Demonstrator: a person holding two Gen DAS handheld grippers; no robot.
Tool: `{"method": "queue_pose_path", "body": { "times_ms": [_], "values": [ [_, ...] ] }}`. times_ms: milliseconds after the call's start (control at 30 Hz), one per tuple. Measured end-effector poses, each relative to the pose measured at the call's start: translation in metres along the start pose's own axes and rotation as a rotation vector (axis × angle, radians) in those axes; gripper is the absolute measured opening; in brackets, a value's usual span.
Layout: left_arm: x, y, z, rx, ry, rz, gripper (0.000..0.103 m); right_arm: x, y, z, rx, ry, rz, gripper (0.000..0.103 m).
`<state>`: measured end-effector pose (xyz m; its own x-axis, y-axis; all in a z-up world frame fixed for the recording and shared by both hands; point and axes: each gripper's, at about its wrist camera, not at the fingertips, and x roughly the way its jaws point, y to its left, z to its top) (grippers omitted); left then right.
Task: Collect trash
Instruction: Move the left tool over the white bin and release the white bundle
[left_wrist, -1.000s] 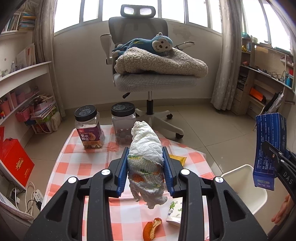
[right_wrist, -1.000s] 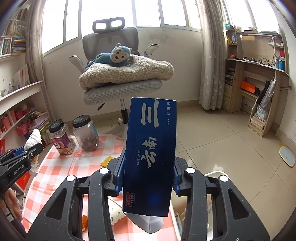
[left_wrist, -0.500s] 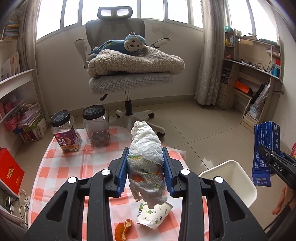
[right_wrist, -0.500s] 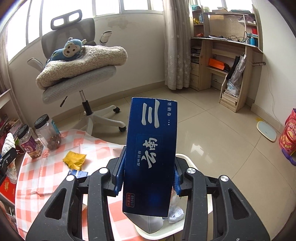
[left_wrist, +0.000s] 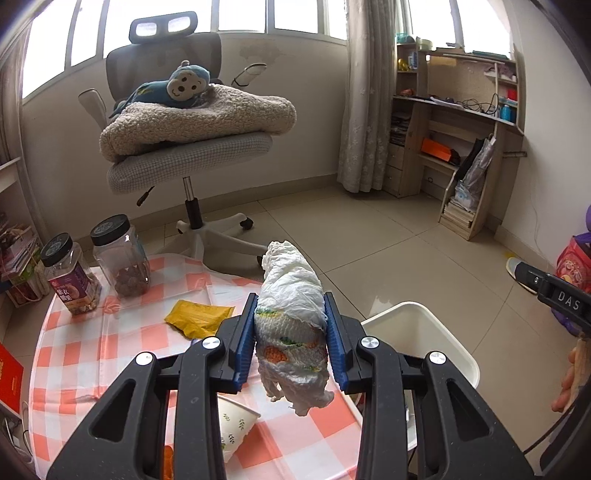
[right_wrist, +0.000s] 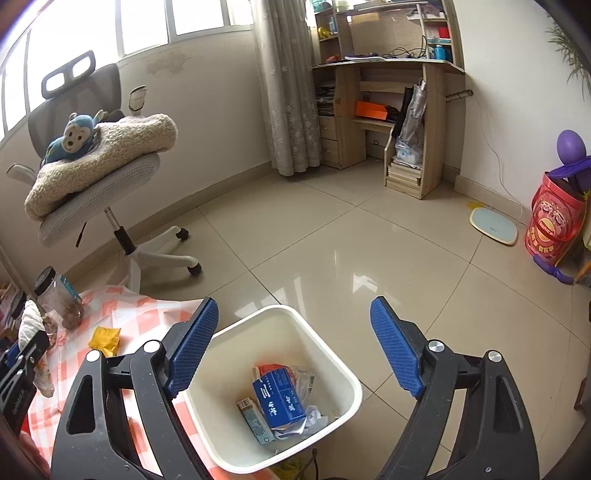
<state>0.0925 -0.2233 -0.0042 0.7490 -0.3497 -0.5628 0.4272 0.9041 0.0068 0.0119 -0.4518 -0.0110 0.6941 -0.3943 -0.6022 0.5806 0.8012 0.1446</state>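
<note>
The left gripper (left_wrist: 290, 334) is squeezed tight on a crumpled white tissue wad (left_wrist: 291, 321), held up over the tabletop (left_wrist: 92, 354). The right gripper (right_wrist: 293, 347) is opening wide with nothing between its blue pads (right_wrist: 192, 347). It hangs over the white trash bin (right_wrist: 347, 373). One blue box (right_wrist: 279, 397) lies inside the bin on other scraps. On the tabletop there is one paper cup (left_wrist: 232, 424) at 6 o'clock, one yellow wrapper (left_wrist: 197, 317) at the middle, and two jars (left_wrist: 122, 258) at 11 o'clock.
</note>
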Motion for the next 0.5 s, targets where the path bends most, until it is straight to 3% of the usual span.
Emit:
{"method": "queue_pose_path", "body": {
  "times_ms": [233, 500],
  "values": [
    [0.024, -0.037, 0.000, -0.003, 0.054, -0.095, 0.034, -0.005, -0.039, 0.003, 0.058, -0.007, -0.035, 0.086],
    [0.054, -0.077, -0.002, 0.012, 0.133, -0.191, 0.037, -0.007, -0.059, 0.005, 0.082, -0.009, -0.045, 0.088]
  ]
}}
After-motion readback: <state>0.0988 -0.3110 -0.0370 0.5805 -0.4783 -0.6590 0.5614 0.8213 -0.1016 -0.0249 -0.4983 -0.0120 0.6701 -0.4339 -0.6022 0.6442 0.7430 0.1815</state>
